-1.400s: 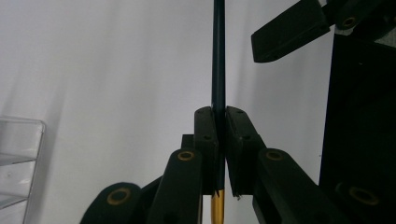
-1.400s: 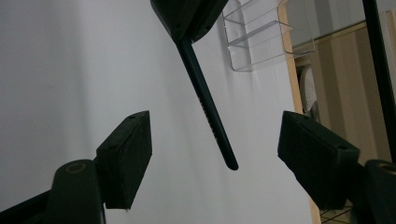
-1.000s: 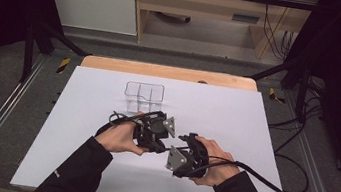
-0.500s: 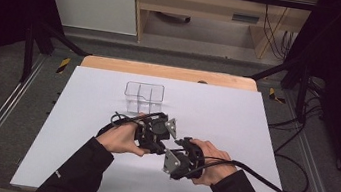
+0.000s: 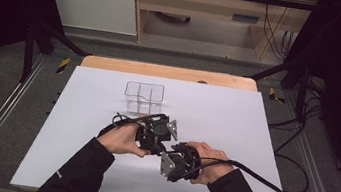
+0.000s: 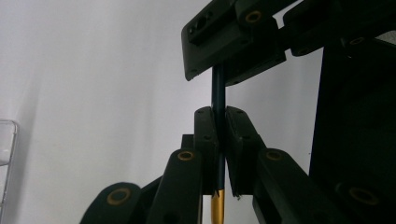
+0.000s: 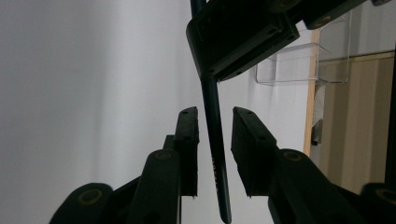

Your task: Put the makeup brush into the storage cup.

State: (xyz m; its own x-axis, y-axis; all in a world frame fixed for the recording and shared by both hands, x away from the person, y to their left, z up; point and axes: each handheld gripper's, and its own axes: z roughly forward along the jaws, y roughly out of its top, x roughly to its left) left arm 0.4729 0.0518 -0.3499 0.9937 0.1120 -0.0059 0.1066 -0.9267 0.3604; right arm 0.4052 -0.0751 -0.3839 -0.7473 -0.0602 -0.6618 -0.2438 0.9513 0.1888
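Left gripper view: left tongs [image 6: 219, 154] clamp the pencil [image 6: 218, 88]; right tongs [image 7: 214, 140], just closing around it, haven't gripped; handover unfinished.

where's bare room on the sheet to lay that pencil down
Free: the white sheet right of the clear organizer, and its left part. Crowded: the near middle, where left gripper and right gripper meet around the pencil.

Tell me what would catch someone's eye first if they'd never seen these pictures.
Two hand-held claws meet tip to tip near the middle of the white table, sharing a thin dark pencil. The left claw is clamped on the pencil, while the right claw has just been closing around it, its jaws not yet touching. Behind them stands a clear plastic organizer.
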